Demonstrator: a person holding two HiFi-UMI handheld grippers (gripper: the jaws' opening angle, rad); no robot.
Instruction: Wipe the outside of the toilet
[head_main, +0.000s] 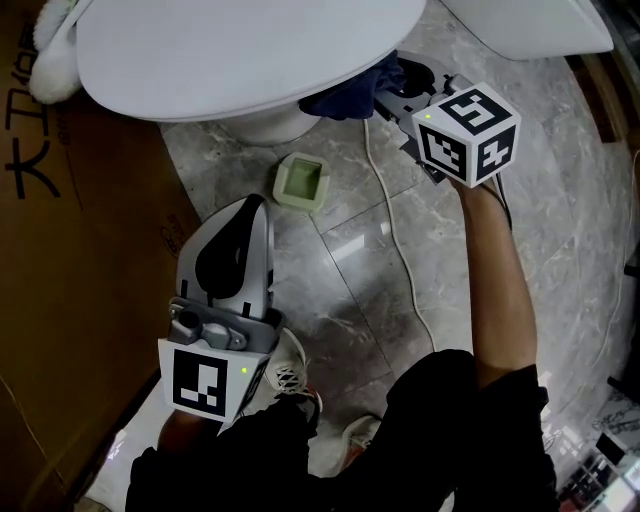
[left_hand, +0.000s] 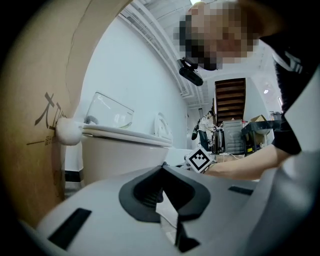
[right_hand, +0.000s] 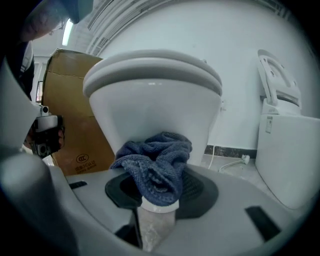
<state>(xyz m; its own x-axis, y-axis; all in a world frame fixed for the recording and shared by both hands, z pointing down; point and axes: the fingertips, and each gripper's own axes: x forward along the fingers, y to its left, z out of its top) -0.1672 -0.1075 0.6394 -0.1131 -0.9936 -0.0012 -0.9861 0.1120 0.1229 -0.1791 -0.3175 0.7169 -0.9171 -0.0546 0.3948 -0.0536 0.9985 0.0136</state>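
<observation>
Blue cloth (right_hand: 159, 157) clenched in right gripper (right_hand: 156, 195), beside toilet (right_hand: 150, 100) | left gripper (left_hand: 163, 169) closed, empty

place: toilet corner set up inside a workshop-like hall | fixtures: white ceramic toilet (right_hand: 155, 100), second white toilet unit (right_hand: 285, 150) beside it | floor: grey marble-look tiles (head_main: 370, 270) | surroundings: large brown cardboard carton (head_main: 70, 260), cluttered equipment racks (left_hand: 235, 135), dark wooden staircase (left_hand: 230, 97)

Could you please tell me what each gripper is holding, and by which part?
The right gripper is shut on the blue cloth, pinching a bunched fold; the rest bulges out toward the toilet. The left gripper holds nothing, jaws together.
</observation>
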